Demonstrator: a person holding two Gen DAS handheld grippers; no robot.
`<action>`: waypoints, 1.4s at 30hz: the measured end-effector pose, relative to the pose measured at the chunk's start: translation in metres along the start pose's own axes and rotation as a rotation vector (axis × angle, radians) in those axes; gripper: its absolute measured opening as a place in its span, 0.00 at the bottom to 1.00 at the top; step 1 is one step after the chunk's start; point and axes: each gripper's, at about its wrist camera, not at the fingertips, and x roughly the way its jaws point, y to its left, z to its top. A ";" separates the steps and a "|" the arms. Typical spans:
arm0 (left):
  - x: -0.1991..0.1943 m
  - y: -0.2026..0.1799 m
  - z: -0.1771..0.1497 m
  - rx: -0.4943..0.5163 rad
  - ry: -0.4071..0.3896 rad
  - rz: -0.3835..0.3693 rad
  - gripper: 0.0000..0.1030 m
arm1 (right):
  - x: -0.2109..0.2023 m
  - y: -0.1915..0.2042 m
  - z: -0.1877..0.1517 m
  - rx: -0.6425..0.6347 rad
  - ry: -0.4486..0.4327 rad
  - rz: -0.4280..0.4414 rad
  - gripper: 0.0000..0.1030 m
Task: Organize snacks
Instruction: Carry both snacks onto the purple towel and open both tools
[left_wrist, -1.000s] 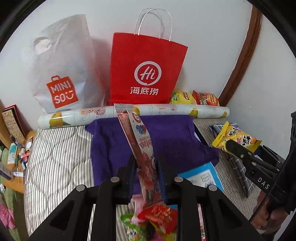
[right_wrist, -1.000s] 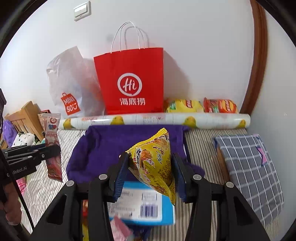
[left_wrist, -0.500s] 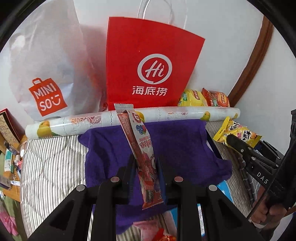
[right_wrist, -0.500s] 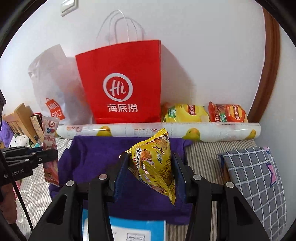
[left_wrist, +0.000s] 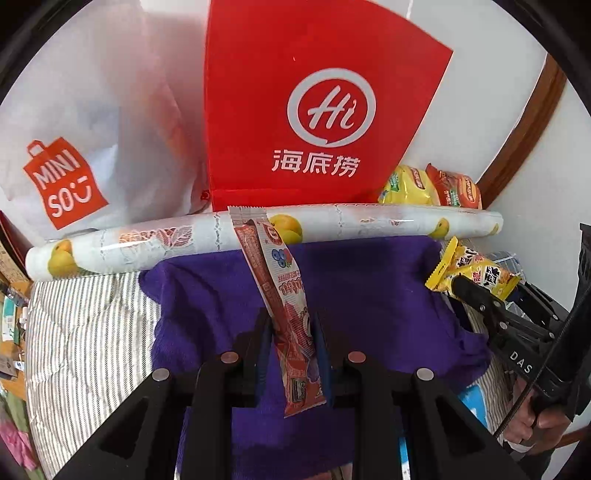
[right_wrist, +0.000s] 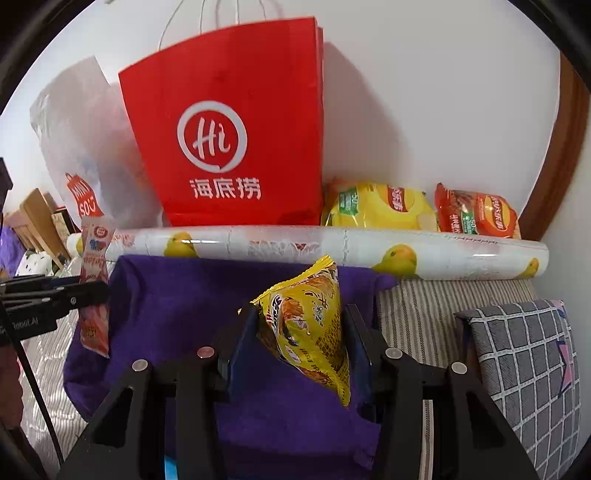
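My left gripper (left_wrist: 291, 334) is shut on a long red snack stick packet (left_wrist: 275, 284), which stands up tilted over the purple cloth (left_wrist: 369, 288). A puffy yellow snack bag (right_wrist: 310, 321) is pinched between the pads of my right gripper (right_wrist: 301, 334), also above the purple cloth (right_wrist: 177, 302). Each gripper shows in the other's view: the right one with its yellow bag (left_wrist: 476, 275) at the right, the left one with its red packet (right_wrist: 94, 280) at the left. A red paper bag (left_wrist: 314, 110) stands against the wall behind.
A printed roll (right_wrist: 332, 251) lies along the cloth's far edge. Behind it are a yellow chip bag (right_wrist: 380, 206) and an orange-red one (right_wrist: 476, 214). A white Miniso bag (left_wrist: 85, 129) leans left of the red bag. A checked cushion (right_wrist: 524, 354) lies on the striped bedding (left_wrist: 85, 332).
Both grippers moved forward and lower toward the red bag and roll, each keeping its packet. The blue-and-white box and loose snacks near the front have mostly dropped out of view.
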 end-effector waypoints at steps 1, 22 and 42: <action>0.004 0.000 0.001 0.001 0.004 0.002 0.21 | 0.003 -0.001 -0.001 0.001 0.008 0.002 0.45; 0.053 0.013 0.002 -0.023 0.085 0.032 0.21 | 0.044 -0.016 -0.015 0.045 0.123 0.026 0.46; 0.076 0.032 0.002 -0.070 0.155 0.021 0.27 | 0.040 -0.009 -0.014 0.010 0.162 0.022 0.71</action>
